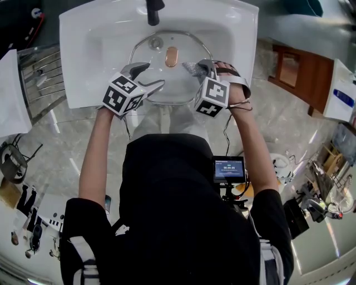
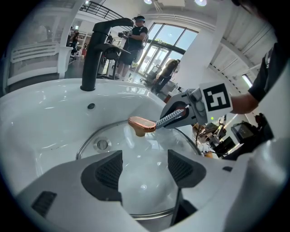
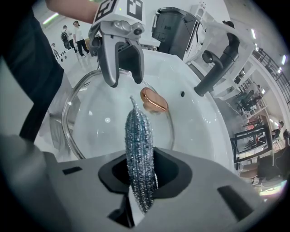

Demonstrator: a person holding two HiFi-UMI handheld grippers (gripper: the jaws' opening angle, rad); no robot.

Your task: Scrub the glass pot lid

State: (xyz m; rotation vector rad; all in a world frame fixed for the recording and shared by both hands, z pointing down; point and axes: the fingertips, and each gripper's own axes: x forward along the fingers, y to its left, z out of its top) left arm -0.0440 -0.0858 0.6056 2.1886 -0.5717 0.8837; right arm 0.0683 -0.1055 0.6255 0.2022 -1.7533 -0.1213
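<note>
Sink: a white sink (image 1: 94, 39) carries everything, with the black faucet (image 1: 153, 11) at its far edge.
Glass pot lid: the glass pot lid (image 1: 161, 80) lies knob-up in the middle of the sink. It fills most of the bowl, and its near rim sits close to the sink's front edge, the one on your side.
Knob: the copper-coloured knob (image 1: 171, 56) stands at the lid's centre.
Drain: the drain (image 1: 156, 42) shows through the glass, between the knob and the faucet.
Left hand-held gripper: your left hand-held gripper (image 2: 145, 165) has its jaws wide apart and grips nothing. It sits over the lid's near-left part, and the glass and the metal rim show in the gap between the jaws. You cannot tell from these views whether either jaw touches the lid.
Right hand-held gripper: your right hand-held gripper (image 3: 141, 172) is closed tight on a scrubber. It sits over the lid's near-right part, across from the left one.
Scrubber: the silvery, glittering scrubber (image 3: 138, 136) is pinched flat and stands on edge between the jaws. It points toward the lid's centre, and its tip ends just beside the knob.
</note>
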